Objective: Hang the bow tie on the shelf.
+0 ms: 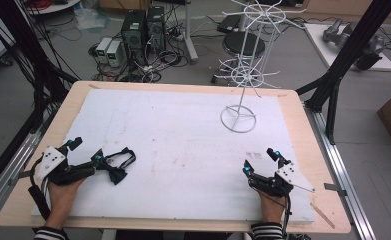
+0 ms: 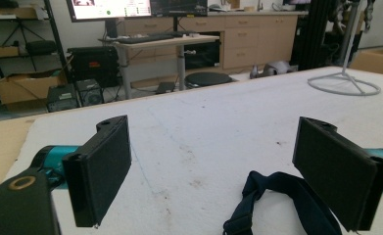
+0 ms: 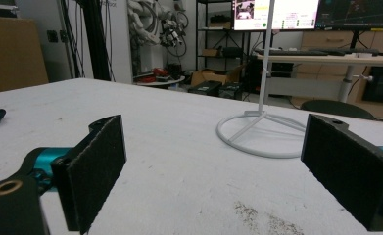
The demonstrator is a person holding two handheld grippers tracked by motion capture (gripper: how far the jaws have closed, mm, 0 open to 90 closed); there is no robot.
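Note:
A dark navy bow tie with its strap [image 1: 117,165] lies on the white foam mat [image 1: 183,135] at the front left. My left gripper [image 1: 86,151] rests open on the mat, its jaws wide apart. The strap [image 2: 282,205] lies just inside its right jaw, not clamped. My right gripper [image 1: 259,161] rests open at the front right with nothing between its jaws [image 3: 213,171]. A white wire rack stand [image 1: 239,118] stands upright at the back right, its ring base [image 3: 262,134] ahead of the right gripper.
The mat covers a wooden table [image 1: 23,175]. A thin wooden stick [image 1: 323,215] lies near the table's front right corner. Black frame posts [image 1: 348,55] rise at the right. Computers and cables [image 1: 138,35] sit on the floor behind.

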